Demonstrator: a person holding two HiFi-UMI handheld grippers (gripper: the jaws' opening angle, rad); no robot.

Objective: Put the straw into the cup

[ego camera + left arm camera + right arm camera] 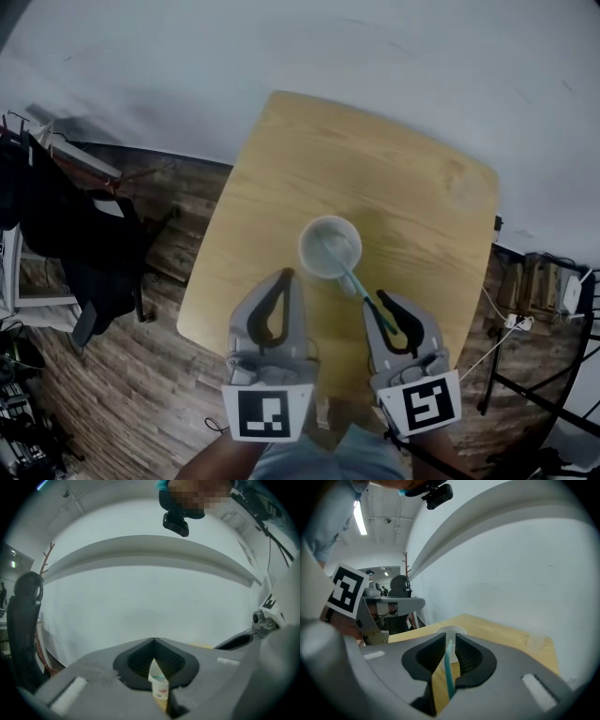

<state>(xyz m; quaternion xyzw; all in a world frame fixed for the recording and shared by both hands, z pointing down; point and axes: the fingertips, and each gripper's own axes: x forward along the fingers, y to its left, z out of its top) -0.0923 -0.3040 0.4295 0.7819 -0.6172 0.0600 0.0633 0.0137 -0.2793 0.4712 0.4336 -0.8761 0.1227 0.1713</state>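
A pale translucent cup (329, 247) stands upright near the middle of the round-cornered wooden table (281, 178). A teal straw (361, 289) slants from inside the cup's rim back to my right gripper (380, 299), which is shut on it just behind the cup. In the right gripper view the straw (448, 667) runs between the jaws of that gripper (449, 639), with the cup (451, 631) right beyond them. My left gripper (285, 275) is left of the cup and shut on a scrap of printed paper wrapper (158, 685), pinched at the closed tips (153, 641).
A black chair with dark clothing (89, 253) stands on the wood floor left of the table. Cables and a metal frame (534, 309) are at the right. The table's near edge lies just under both grippers. A white wall (281, 47) is behind the table.
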